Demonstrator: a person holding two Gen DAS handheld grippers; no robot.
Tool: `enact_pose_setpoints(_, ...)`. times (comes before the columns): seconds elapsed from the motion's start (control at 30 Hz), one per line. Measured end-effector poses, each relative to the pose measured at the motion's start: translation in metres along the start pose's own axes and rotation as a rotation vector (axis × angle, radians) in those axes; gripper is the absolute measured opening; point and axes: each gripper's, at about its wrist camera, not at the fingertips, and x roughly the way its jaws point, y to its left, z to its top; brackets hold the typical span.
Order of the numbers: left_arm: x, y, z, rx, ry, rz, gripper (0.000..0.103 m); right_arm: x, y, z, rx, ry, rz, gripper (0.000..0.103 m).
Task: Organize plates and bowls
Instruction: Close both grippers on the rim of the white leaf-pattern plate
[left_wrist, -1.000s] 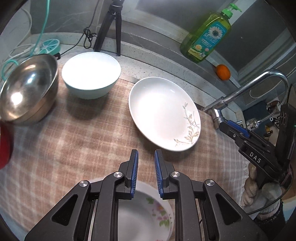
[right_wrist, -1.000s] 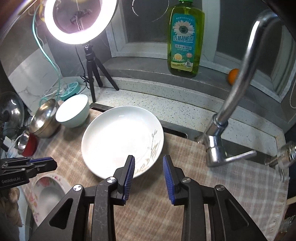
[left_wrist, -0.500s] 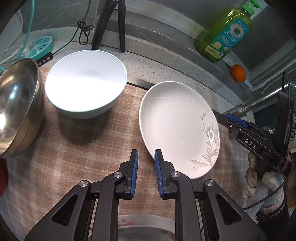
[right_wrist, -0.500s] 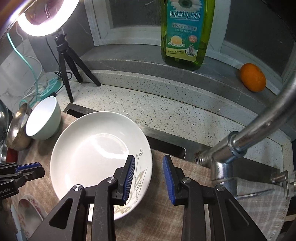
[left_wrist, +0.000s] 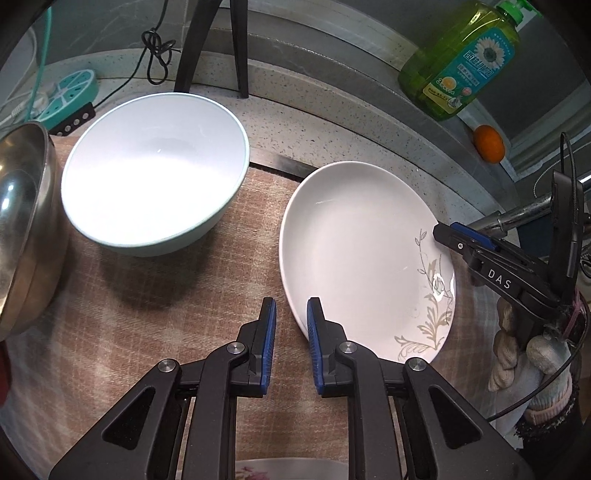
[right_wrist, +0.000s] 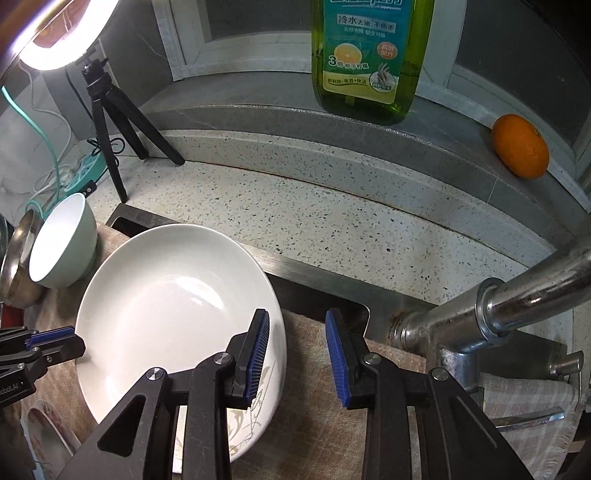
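From the left wrist camera, the left tongs (left_wrist: 290, 314) stand released, a narrow gap between the jaws, low over the checked cloth (left_wrist: 155, 306). The white plate with a leaf sprig (left_wrist: 354, 254) lies just right of their tips; a pale green bowl (left_wrist: 155, 173) sits ahead to the left. Glazed china looks stiff, slippery and breakable, so the rim seems the place to pinch.

From the right wrist camera, the right tongs (right_wrist: 297, 343) gape wide and level, straddling the plate's near rim (right_wrist: 280, 332), with nothing gripped.
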Motion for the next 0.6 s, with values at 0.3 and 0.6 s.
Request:
enact_pose_setpoints(0.3,0.0062,-0.0019,0.0038,0.010,0.004,-0.002,0.012,0.0071,-0.0009,0.0032,-0.005,0.018,0.023,0.026)
enact_pose_setpoints(0.6,0.0088,-0.0016,0.0042,0.007,0.005,-0.004,0.009,0.0115,0.0033,0.0059,-0.016,0.057,0.069,0.013)
